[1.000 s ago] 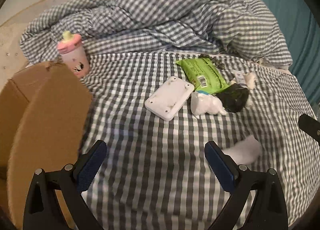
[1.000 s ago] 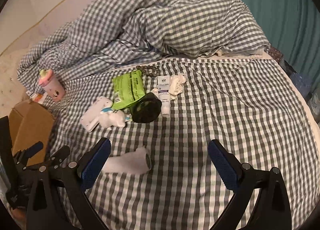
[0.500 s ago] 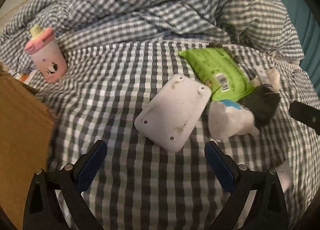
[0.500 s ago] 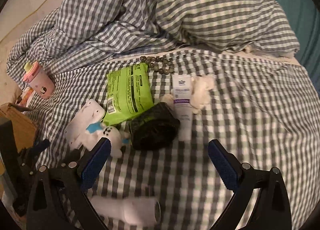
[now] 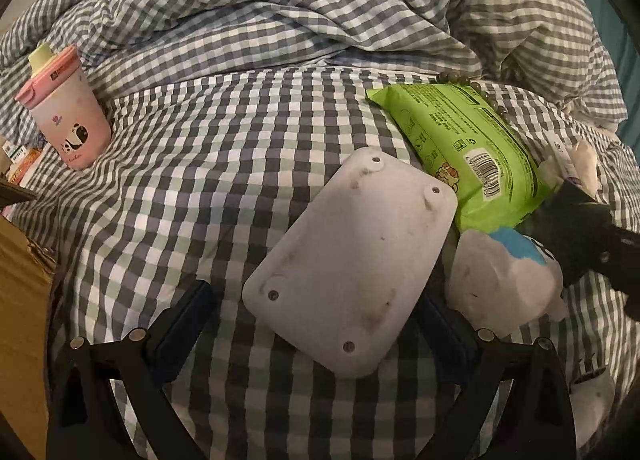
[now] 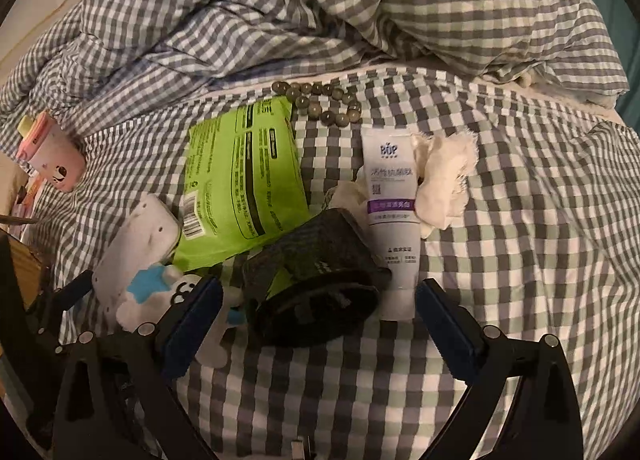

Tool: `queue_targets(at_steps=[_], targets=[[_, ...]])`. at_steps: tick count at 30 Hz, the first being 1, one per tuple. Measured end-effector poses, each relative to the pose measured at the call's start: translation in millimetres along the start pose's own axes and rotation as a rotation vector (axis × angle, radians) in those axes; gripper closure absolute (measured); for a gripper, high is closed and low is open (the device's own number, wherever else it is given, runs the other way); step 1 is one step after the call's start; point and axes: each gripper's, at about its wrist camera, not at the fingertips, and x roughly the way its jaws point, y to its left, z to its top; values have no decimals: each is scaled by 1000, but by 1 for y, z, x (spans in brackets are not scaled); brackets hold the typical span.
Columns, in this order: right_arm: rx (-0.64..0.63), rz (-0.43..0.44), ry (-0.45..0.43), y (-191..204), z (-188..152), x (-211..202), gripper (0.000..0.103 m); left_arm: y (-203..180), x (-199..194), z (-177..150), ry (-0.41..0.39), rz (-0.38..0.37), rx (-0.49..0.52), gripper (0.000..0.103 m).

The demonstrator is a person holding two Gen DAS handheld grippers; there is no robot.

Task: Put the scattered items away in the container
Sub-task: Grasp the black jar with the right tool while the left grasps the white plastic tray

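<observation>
The left gripper was spread wide around the white box on the checked bed, the right gripper wide around the black roll, so squeezing probably came next.

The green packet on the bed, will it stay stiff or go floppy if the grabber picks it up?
The green packet is probably floppy: its soft wrapper looks puffy and wrinkled. It may sag if held by one end. The shiny film could be a bit slippery.
</observation>
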Motion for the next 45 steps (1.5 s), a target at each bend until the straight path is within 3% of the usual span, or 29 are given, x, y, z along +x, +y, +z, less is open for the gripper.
queue_targets(at_steps=[3,4,5,10,21,29,34,39,41,43,45], targets=[[4,-14,-2,0,-1,2,19,-4,-4,-1,-1,-17,14,19],[4,-12,-2,-1,-2,2,33,-6,-6,-2,-1,-21,24,25],[3,-13,-4,-1,-2,0,40,-8,-7,-2,0,-17,33,26],[24,37,-7,-6,-11,-13,40,-7,-13,-4,26,-26,30,37],[65,70,-53,-20,-29,-59,40,-7,-42,-21,34,-14,12,44],[81,87,-81,-27,-40,-87,40,-9,-70,-25,14,1,31,44],[87,90,-88,-29,-49,-94,40,-22,-51,-22,23,22,107,44],[102,86,-73,-36,-54,-92,40,-22,-28,-19,48,37,82,42],[103,83,-71,-38,-54,-91,40,-21,-25,-19,40,43,67,38],[103,85,-72,-39,-52,-90,40,-24,-25,-17,21,83,71,23],[105,89,-72,-40,-52,-89,40,-31,-25,-14,10,102,97,19]])
